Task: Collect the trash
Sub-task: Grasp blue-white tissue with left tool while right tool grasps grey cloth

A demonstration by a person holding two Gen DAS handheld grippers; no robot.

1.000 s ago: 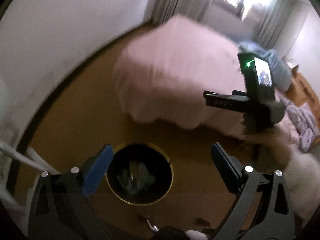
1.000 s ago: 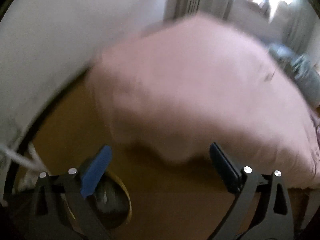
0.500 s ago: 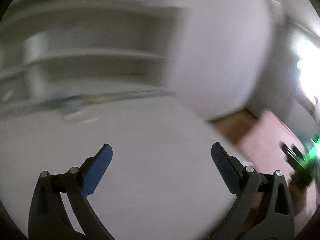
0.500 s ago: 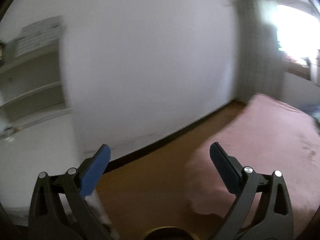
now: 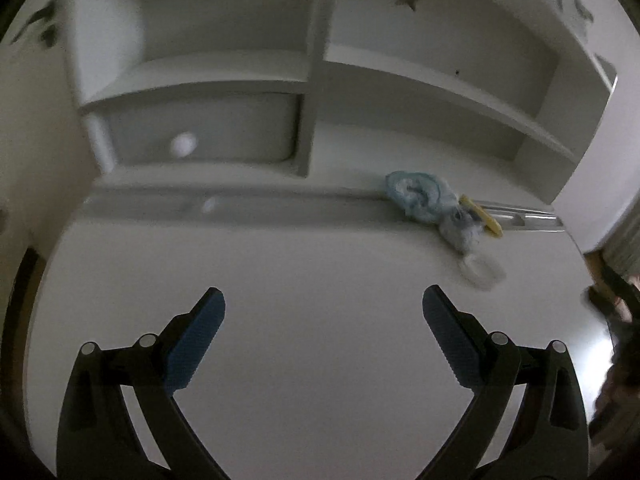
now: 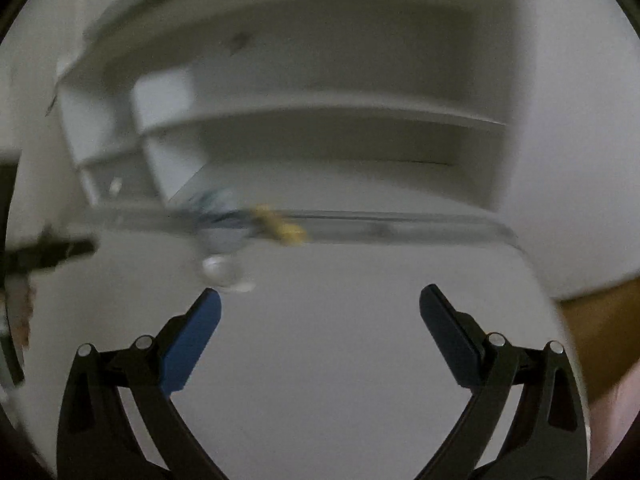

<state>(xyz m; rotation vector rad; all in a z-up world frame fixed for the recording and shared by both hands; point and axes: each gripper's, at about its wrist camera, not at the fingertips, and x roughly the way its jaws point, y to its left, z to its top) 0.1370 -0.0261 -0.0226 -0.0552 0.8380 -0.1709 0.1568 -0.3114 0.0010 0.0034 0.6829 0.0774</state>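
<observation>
— Trash (image 5: 438,210): from the left wrist view we see a small heap, a crumpled blue wrapper, a yellow scrap and a clear piece, lying at the back right of the white bench (image 5: 320,340), against the shelf unit (image 5: 316,80).
— And our left claw (image 5: 324,304)?
— Its fingers stand wide apart, empty, above bare bench, well short of the heap.
— From the right wrist view?
— It is blurred. The trash (image 6: 240,236) sits ahead and left; our right claw (image 6: 320,300) is spread wide and holds nothing.
</observation>
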